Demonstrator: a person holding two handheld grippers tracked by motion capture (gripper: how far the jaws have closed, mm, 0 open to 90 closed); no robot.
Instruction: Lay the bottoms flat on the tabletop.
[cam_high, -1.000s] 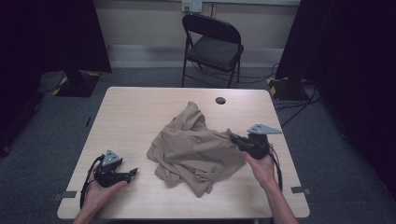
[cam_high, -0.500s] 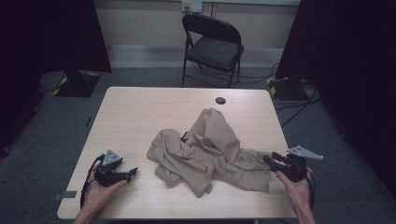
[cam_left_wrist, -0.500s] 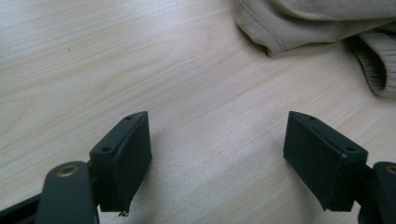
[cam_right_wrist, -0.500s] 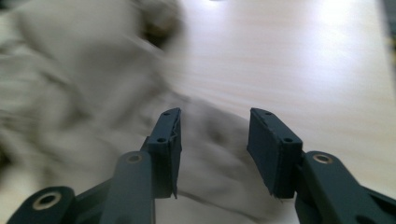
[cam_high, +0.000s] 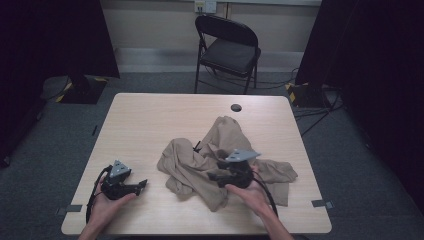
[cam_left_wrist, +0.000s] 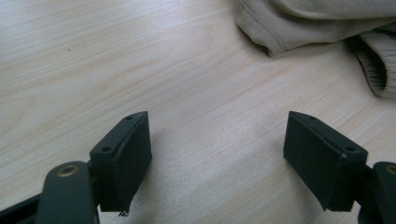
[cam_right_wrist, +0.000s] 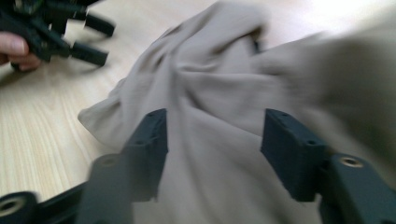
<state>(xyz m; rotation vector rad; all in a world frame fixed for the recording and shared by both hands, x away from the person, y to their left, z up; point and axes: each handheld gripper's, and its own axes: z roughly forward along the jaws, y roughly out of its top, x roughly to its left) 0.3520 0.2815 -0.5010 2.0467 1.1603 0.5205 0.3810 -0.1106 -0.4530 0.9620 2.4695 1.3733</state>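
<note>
**Right gripper lets go and swings back over the crumpled garment**

Since the earlier frames, the right gripper (cam_high: 216, 176) has pulled one part of the tan garment (cam_high: 200, 165) out toward the table's right edge, let it go and come back leftward over the middle of the heap. That stretched part now lies flat, reaching toward the right side of the wooden table (cam_high: 150, 120), while the rest of the cloth sits bunched in folds at the centre.

Its jaws have just been opening. In the right gripper view they stand apart above the fabric, with cloth (cam_right_wrist: 210, 140) beneath and between them but neither pad pressing on it, so the tool is released. That view is blurred, and the fine folds under the jaws cannot be made out.

At the near left of the table, the left gripper (cam_high: 141, 185) rests in the person's left hand (cam_high: 107, 205), well apart from the garment. In the left gripper view its jaws are spread wide over bare wood, holding nothing; a hemmed edge (cam_left_wrist: 261, 35) and a ribbed cuff (cam_left_wrist: 373, 70) of the garment lie beyond them at the upper right. The right gripper view catches that same left gripper (cam_right_wrist: 95, 39) at its upper left corner, beside the cloth's edge.

A small dark round grommet (cam_high: 236, 107) sits in the tabletop beyond the garment. Behind the table stands a black folding chair (cam_high: 227, 52) on grey carpet.
</note>
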